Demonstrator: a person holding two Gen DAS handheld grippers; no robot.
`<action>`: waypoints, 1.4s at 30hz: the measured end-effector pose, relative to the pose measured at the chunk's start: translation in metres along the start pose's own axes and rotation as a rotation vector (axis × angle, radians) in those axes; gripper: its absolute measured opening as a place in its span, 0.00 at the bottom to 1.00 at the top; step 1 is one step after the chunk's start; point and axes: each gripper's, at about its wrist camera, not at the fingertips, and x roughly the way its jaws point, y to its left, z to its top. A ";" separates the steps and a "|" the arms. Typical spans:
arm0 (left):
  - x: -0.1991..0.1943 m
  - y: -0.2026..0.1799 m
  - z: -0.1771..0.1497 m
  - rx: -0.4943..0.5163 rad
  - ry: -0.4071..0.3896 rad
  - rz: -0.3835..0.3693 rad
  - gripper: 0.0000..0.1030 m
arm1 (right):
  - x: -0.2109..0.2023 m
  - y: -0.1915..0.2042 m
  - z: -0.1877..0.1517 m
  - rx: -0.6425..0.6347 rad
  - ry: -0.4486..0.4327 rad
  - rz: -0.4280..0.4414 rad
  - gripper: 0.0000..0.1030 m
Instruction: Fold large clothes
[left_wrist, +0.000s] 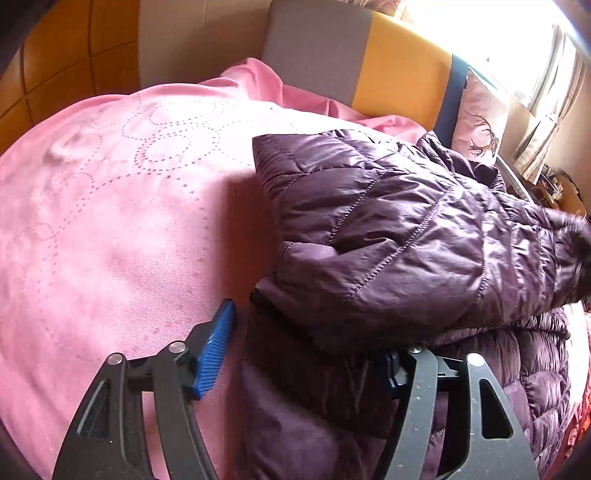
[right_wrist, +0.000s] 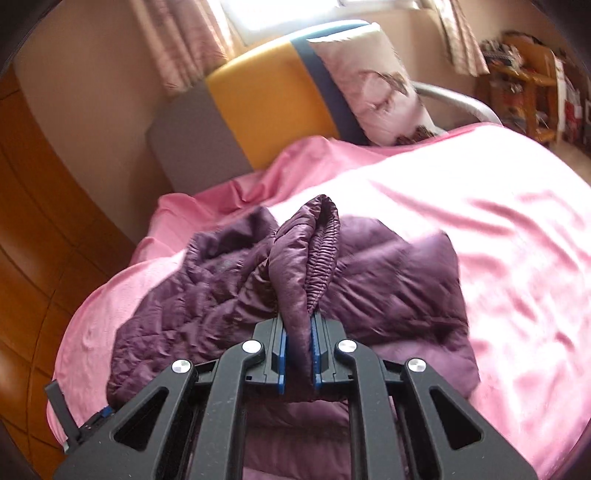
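Jacket, quilted glossy purple, bunches on smooth pink bedsheet.

A pink bedspread is spread over the bed, rumpled at its head edge. A yellow and grey headboard is seen behind it, with a patterned pillow propped against it. Curtains and wooden shelves are seen beyond.
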 end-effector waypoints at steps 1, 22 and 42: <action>0.001 0.000 0.000 0.007 0.001 0.001 0.59 | 0.004 -0.010 -0.004 0.019 0.014 -0.012 0.09; -0.059 -0.022 0.035 0.047 -0.202 -0.158 0.75 | -0.001 0.022 -0.025 -0.236 -0.059 -0.151 0.74; 0.007 -0.056 0.015 0.153 -0.045 -0.070 0.75 | 0.078 0.003 -0.049 -0.268 0.101 -0.226 0.86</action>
